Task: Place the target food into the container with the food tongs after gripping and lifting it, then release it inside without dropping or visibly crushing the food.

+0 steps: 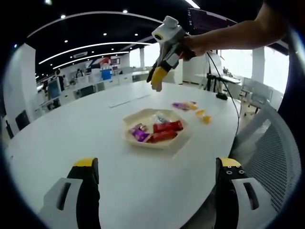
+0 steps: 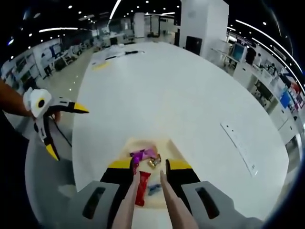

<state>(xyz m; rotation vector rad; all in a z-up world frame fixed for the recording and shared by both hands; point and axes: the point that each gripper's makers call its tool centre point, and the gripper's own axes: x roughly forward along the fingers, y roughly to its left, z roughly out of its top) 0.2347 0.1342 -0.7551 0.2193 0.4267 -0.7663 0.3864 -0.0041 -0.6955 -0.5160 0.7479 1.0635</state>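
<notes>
The right tool [image 2: 149, 174] is clenching pale food tongs [image 2: 143, 205] above the beige hexagonal tray [image 2: 169, 143]. The left tool [image 1: 157, 174] is hanging released. Just beyond the tong tips, the purple foil-wrapped candy [image 2: 142, 154] looks light and slippery, so pinching its middle gently seems best.

The left gripper view looks low across the white table [image 1: 95, 138] toward the tray [image 1: 129, 135]. The right gripper view looks steeply down, close above that shared tray [image 2: 125, 148].

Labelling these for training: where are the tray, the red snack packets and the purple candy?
Tray [image 1: 129, 135]: left gripper view, bare left rim.
Red snack packets [image 1: 167, 127]: left gripper view, upper packet's middle.
Purple candy [image 1: 139, 133]: left gripper view, wrapper's middle.
</notes>
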